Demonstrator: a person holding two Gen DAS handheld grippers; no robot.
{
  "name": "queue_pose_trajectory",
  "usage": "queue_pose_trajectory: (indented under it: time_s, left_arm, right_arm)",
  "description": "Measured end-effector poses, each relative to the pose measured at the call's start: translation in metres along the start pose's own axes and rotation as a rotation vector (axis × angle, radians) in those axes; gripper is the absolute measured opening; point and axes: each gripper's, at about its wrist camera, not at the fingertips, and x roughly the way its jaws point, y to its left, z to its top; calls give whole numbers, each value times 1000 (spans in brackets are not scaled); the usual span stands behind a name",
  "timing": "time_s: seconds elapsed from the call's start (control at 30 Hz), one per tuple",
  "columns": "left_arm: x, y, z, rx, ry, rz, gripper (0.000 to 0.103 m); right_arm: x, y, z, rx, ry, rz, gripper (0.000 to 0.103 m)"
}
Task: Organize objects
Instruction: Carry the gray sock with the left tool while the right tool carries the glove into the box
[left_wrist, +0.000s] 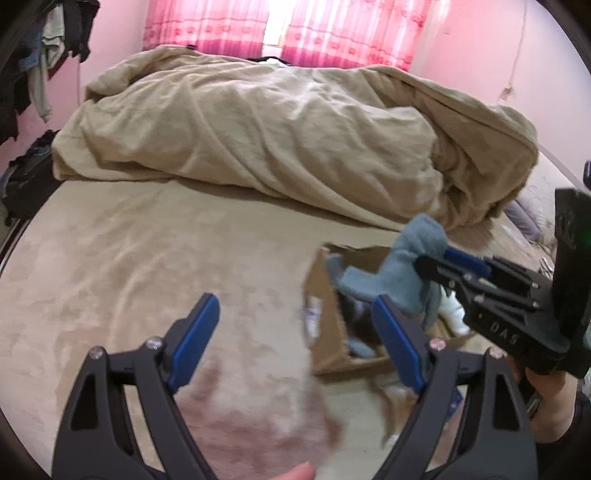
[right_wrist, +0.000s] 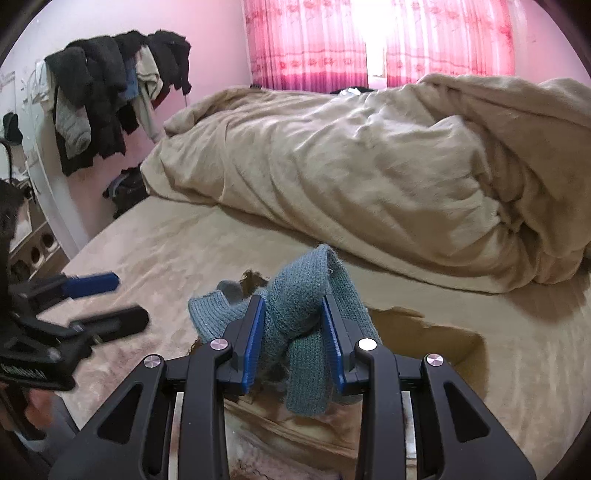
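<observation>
The right gripper (right_wrist: 293, 341) has its jaws clamped on a bundled blue-grey knitted sock (right_wrist: 306, 317), whose cuff and toe spill out above and below the blue pads. The sock hangs over the open brown cardboard box (right_wrist: 443, 343) that sits on the tan plush bed (right_wrist: 166, 251), and the left wrist view shows more soft items, grey and white, already lying inside that box. The left gripper (left_wrist: 295, 339) is empty, its jaws standing wide, with nothing between them, just beside the box's torn near wall.

The step in hand looks like the drop: 1 sock carried to the box and held above its mouth. The next move likely calls for lowering the bundle below the ragged rim, then parting the right jaws so it falls among the others. The rumpled beige duvet (right_wrist: 369, 177) heaped behind stays out of the way.
</observation>
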Motion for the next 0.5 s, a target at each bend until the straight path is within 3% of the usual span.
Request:
queue_pose_trajectory:
  time_s: [0.2,0.5]
  left_arm:
    - [6,24,-5,-25,-5,44,86]
    - [6,21,-12,-26,9,56,86]
  right_arm:
    - [38,5,-9,1,67,-20,34]
    - [74,-7,-28,29,159,-82,37]
